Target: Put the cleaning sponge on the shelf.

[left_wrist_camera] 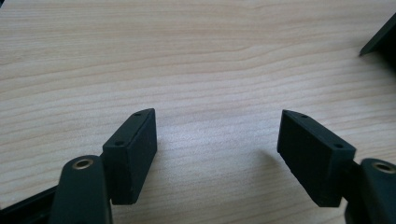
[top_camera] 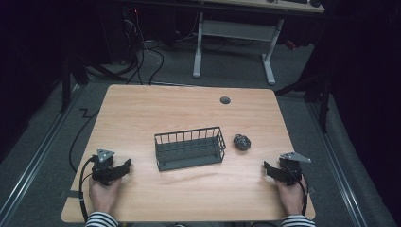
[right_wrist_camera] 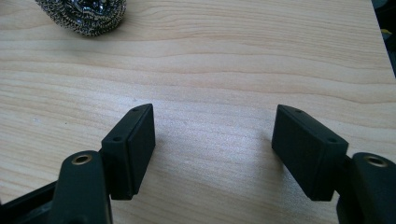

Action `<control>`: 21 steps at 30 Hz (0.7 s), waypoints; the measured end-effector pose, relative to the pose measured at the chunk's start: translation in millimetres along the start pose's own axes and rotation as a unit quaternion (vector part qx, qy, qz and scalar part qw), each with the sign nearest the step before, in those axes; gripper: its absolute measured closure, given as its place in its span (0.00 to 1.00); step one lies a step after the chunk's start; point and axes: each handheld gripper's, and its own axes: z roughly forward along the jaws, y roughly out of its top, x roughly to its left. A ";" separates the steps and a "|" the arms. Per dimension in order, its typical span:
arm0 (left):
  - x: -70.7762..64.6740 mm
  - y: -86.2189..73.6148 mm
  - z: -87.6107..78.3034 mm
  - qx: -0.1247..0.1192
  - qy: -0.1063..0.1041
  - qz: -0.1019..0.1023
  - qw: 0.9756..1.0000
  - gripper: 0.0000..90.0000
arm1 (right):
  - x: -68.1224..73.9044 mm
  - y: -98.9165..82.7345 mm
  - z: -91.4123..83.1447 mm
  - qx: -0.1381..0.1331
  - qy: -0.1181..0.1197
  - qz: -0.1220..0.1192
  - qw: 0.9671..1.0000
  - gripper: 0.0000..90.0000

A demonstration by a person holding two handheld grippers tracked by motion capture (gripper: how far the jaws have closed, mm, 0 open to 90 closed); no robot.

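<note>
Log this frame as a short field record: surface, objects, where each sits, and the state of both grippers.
surface: wooden table
basket: dark wire basket, mid-table, nothing visible inside
scrubber: steel-wool scourer, on the table just right of the basket, apart from it
left gripper: jaws wide apart, nothing between them, near the table's front left
right gripper: jaws wide apart, nothing between them, near the front right, scourer ahead of it
contact: neither gripper touches basket or scourer
</note>
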 end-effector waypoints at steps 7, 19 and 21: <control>-4.5 0.2 1.3 0.005 0.015 0.015 1.000 0.30 | 0.5 -0.2 -0.2 0.000 0.002 -0.001 1.000 0.34; -4.2 0.2 1.3 0.006 0.012 0.014 1.000 0.29 | 12.8 14.2 -8.5 -0.008 0.039 -0.021 0.999 0.35; -4.2 0.2 1.3 0.006 0.012 0.014 1.000 0.29 | 14.8 16.8 -9.7 -0.013 0.042 -0.026 0.999 0.35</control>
